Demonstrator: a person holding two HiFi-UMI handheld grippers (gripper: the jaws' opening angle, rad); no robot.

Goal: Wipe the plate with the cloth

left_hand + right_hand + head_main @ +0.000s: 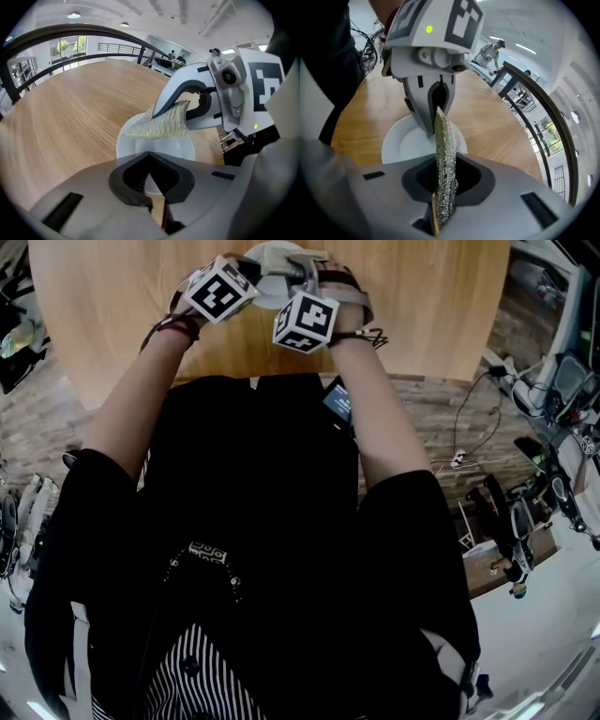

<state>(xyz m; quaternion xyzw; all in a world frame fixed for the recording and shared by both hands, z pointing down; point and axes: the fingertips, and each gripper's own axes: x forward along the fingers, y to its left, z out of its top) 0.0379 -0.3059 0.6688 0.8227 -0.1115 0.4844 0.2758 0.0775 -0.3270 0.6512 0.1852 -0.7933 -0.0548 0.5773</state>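
Note:
A white plate (159, 146) is over the wooden table, and my left gripper (150, 158) is shut on its near rim. My right gripper (443, 165) is shut on a pale green woven cloth (445, 154), which stands on edge between its jaws. The free end of the cloth (161, 124) lies on the plate's far side. In the right gripper view the left gripper (433, 123) grips the plate (401, 143) from the opposite side. In the head view the plate (274, 289) peeks out beyond both marker cubes, left (217, 289) and right (306, 320).
The round wooden table (422, 296) spreads beyond the plate. A railing (56, 35) curves behind it. Cables and equipment (553, 418) lie on the floor at the right. A person (490, 50) stands in the distance.

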